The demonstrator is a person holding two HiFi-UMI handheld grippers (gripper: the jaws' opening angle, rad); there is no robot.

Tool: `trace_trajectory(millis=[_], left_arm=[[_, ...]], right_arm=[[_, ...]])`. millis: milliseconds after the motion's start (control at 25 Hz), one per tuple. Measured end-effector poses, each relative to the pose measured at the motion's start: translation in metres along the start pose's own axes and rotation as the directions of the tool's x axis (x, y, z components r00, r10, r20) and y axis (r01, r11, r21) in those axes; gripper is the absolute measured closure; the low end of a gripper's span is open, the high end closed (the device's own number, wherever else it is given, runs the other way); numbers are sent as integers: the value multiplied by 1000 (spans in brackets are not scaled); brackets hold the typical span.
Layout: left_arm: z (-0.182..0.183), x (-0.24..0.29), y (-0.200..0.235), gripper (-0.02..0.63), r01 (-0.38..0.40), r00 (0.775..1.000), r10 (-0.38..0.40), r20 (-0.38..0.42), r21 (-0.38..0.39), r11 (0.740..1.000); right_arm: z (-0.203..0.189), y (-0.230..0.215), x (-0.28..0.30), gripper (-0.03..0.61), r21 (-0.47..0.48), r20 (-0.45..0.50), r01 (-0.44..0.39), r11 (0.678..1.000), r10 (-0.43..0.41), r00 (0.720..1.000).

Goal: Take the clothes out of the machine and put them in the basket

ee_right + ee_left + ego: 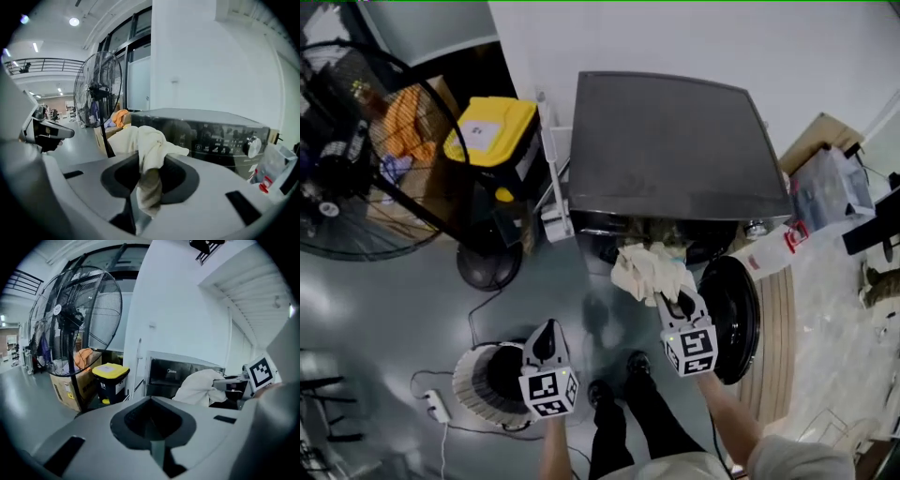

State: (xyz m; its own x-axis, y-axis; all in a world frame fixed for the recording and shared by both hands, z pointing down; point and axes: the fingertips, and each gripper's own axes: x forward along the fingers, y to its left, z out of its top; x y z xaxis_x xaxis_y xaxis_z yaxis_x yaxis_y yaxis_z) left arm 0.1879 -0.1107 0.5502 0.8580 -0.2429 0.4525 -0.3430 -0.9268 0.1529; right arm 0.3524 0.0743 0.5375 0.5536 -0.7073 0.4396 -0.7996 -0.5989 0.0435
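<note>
We are gripping a cream cloth with the right gripper, its jaws pressing narrowly on a fold, the rest hanging just in front of the machine. The left gripper is hovering near the basket, jaws together and empty.

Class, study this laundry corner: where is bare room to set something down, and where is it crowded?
Bare: the grey floor between the black fan base, the white power strip and the white slatted basket; also the dark washing machine's flat top. Crowded: beside the yellow-lidded black bin, and right of the round black door.
</note>
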Motion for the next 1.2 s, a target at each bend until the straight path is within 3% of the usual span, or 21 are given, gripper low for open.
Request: trace_trajectory(millis=[520, 800, 1040, 1200], left_arm=[[121, -113, 1, 597, -77, 989, 77, 125, -6, 997], [147, -185, 32, 597, -175, 966, 181, 182, -47, 983], [140, -263, 82, 597, -317, 921, 332, 204, -103, 943], [122, -321, 121, 597, -433, 865, 458, 203, -158, 887]], right_arm=[[163, 42, -99, 465, -73, 146, -100, 992, 110, 983], [221, 97, -130, 465, -176, 217, -198, 964, 234, 948], [256, 167, -137, 465, -236, 253, -317, 919, 373, 893], [268, 231, -136, 465, -285, 257, -418, 863, 489, 834]])
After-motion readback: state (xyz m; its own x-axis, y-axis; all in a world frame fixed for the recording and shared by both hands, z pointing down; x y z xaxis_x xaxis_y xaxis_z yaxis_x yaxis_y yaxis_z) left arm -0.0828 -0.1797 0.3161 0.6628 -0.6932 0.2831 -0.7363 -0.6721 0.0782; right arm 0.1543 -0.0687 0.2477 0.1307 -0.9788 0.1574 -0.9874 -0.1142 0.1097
